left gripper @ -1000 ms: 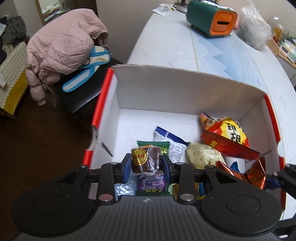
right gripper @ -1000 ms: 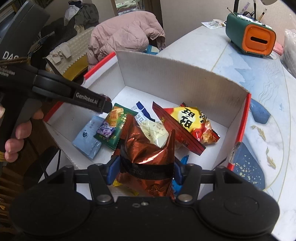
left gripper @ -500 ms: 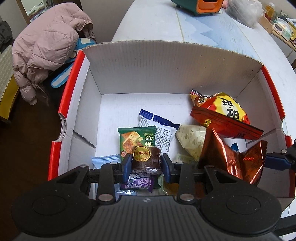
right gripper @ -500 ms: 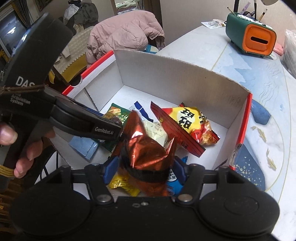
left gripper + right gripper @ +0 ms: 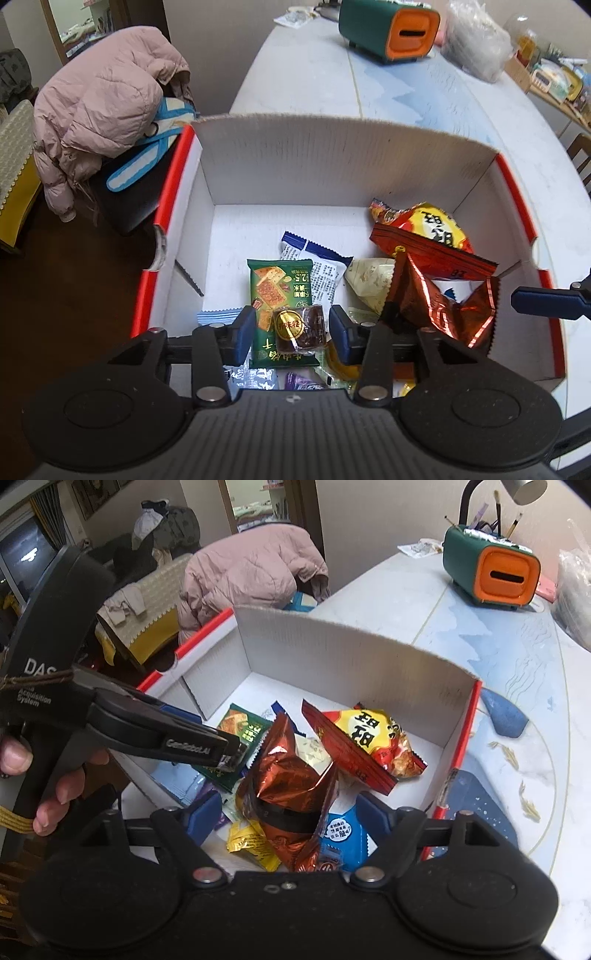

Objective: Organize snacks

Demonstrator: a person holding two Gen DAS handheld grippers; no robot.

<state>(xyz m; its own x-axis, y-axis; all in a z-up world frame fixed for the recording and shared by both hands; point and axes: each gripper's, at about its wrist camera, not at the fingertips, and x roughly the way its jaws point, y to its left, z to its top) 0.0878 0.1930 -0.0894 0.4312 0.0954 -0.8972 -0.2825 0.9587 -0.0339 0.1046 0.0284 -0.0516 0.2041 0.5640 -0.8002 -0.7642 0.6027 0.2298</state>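
Both claws just let go. Left gripper (image 5: 292, 329) now wide; brown cake (image 5: 300, 328) lies loose on green packet (image 5: 275, 291) in box (image 5: 332, 162), near side. Right gripper (image 5: 290, 818) wide too; copper bag (image 5: 291, 797) dropped among snacks, near right. Both drops look done.

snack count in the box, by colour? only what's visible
Red-and-yellow chip bag: 1
Copper foil bag: 1
Green cracker pack: 1
Brown cake: 1
Cream packet: 1
Blue-and-white packet: 1
Light blue packet: 1
Bright blue packet: 1
Yellow packet: 1
Purple packet: 1
Total: 10 visible; more may be buried.
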